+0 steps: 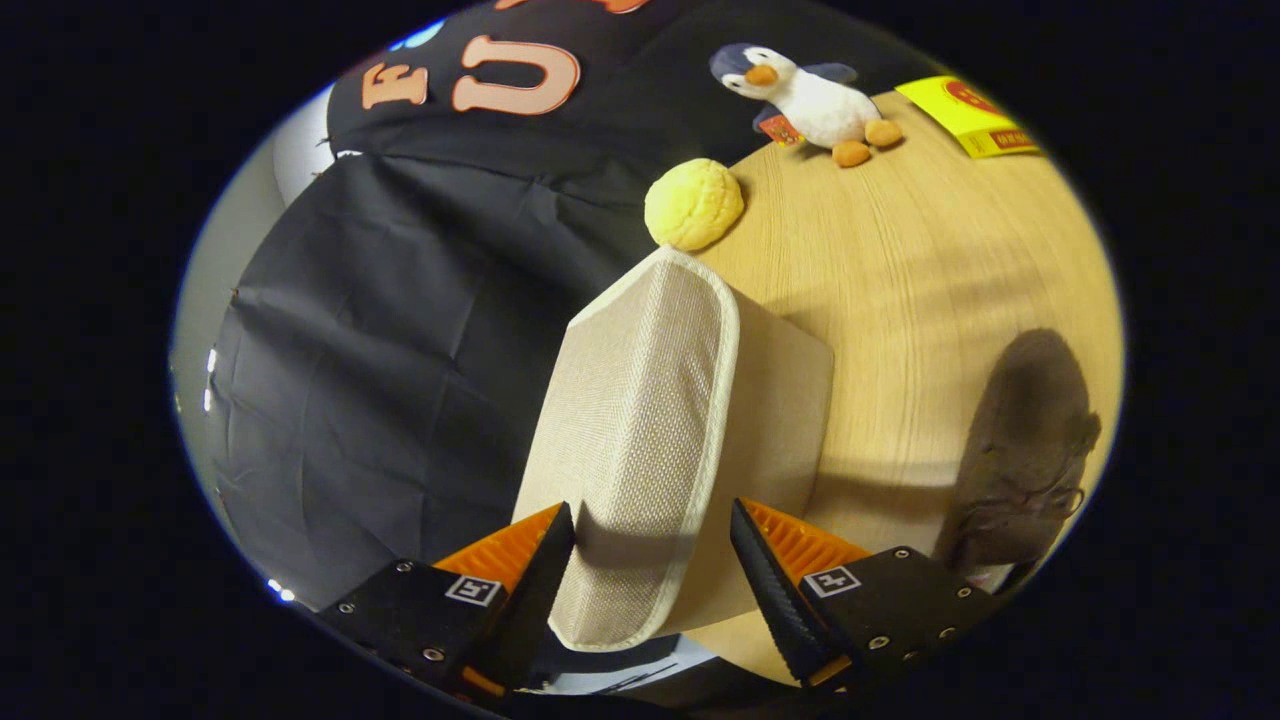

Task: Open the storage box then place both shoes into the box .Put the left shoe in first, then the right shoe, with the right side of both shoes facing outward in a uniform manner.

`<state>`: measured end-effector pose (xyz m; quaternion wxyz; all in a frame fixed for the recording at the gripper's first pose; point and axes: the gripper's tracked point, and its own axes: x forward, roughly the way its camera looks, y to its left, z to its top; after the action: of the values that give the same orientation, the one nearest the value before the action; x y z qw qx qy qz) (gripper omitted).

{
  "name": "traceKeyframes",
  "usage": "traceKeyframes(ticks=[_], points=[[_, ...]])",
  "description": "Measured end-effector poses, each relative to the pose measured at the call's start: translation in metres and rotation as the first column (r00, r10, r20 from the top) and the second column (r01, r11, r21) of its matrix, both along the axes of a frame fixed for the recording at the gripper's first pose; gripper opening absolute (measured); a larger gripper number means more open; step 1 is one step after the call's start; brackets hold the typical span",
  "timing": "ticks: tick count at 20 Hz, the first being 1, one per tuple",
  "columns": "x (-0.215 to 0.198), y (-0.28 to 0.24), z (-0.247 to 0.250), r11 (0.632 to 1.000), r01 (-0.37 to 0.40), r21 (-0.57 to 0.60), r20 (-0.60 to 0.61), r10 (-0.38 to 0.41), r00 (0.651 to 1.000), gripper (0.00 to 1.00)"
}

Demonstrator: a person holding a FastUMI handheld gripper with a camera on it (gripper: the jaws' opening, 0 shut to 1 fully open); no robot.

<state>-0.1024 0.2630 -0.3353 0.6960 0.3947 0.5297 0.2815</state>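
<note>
Gripper view, looking forward along the two fingers. Largest in the scene is the wooden worktop (pixel 930 270), which carries every object and meets the dark cloth wall of the booth behind. Next in size is the beige fabric storage box (pixel 650 420), with pale piping along its edge; it stands on the worktop directly ahead of the fingers, and its near lower corner reaches down between them. Whether its lid is raised or the box merely appears tilted cannot be told. The hand-held gripper (pixel 652 555) is spread wide, its fingers flanking the box's near edge; one finger appears to lie against the fabric while the other stands clear, so the box is not clamped. A dark brown lace-up shoe (pixel 1020 455) lies on the worktop beside the box, apart from it and outside it. Beyond the box, just past its far corner, rests a round yellow bun-shaped toy (pixel 693 204). Farther back stand a plush penguin (pixel 810 100) and a yellow packet (pixel 965 118).
</note>
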Motion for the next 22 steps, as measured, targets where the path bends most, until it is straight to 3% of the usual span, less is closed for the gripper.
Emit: traceKeyframes(ticks=[5,8,15,22], points=[[0.003,-0.004,0.010,0.998,0.029,0.053,-0.016,-0.028,0.999,0.72],[0.016,-0.011,0.023,0.993,0.065,0.099,-0.006,-0.065,0.998,0.63],[0.020,-0.007,0.067,0.983,0.082,0.165,0.073,-0.095,0.993,0.24],[0.038,0.029,0.149,0.970,0.071,0.233,0.168,-0.112,0.979,0.11]])
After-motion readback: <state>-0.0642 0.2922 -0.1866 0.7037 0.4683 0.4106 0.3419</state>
